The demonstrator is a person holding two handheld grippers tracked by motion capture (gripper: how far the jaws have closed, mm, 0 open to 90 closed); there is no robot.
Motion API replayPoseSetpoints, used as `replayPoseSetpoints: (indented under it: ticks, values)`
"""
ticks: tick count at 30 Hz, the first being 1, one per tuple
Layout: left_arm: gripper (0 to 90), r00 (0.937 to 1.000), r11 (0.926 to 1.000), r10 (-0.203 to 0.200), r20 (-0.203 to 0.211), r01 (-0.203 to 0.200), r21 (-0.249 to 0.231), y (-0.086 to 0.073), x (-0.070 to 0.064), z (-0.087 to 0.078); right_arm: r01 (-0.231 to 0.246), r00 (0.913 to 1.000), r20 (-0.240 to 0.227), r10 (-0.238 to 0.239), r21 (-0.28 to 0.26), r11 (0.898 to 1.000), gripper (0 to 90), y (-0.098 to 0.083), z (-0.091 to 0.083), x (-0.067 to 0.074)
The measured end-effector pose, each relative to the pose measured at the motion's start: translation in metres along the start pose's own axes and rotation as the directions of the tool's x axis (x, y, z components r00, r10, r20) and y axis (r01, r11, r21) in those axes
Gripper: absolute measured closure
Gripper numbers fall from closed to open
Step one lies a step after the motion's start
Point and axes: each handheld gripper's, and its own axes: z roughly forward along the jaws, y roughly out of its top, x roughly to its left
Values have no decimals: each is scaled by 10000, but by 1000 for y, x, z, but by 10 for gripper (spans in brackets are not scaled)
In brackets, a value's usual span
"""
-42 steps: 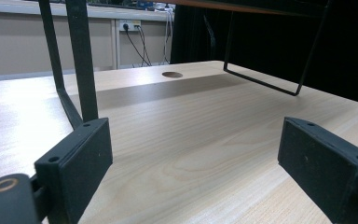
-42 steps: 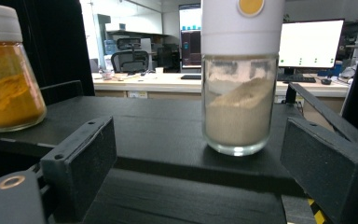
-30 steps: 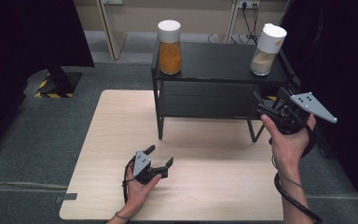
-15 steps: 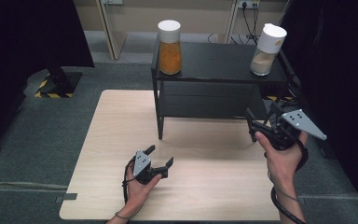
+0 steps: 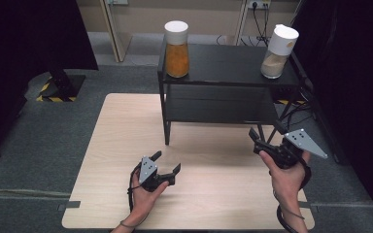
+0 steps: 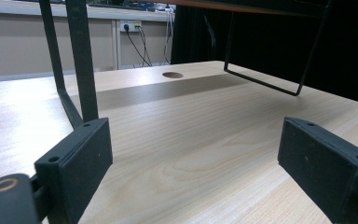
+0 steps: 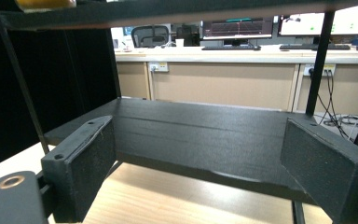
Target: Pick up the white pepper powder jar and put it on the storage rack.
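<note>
Grey carpet surrounds a pale wooden table [image 5: 126,126] that carries a black two-tier shelf rack [image 5: 223,63] at its far side. At the near left, the left gripper [image 5: 166,162] rests low on the tabletop in the person's left hand [image 5: 143,196], jaws spread wide and empty; in the left gripper view only bare wood lies between its fingers [image 6: 77,161], with the rack's front leg [image 6: 81,56] just beyond the left-hand one. On the rack's top tier, well beyond those fingers, stands a glass jar of orange contents [image 5: 177,49] with a white lid. Farther right on the same tier stands a jar of pale powder [image 5: 277,52], also white-lidded, up beyond the right gripper. The right gripper [image 5: 263,135], held in the right hand [image 5: 286,177] off the table's right side, is likewise wide open and holds nothing. In the right gripper view its fingers [image 7: 81,161] frame the rack's lower shelf [image 7: 205,135], which spans the gap ahead of them without touching. Compared with a second ago, the right gripper has dropped lower and nearer the person, away from the powder jar, while the left one has stayed put
</note>
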Motion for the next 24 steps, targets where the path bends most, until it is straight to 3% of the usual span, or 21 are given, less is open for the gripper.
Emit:
replayPoseSetpoints:
  ticks: [24]
  values:
    - [96,10000,10000,13,-3,-13,27,0,0,0,-60,10000,-58,64,717,9974,108,-54,-2,-2]
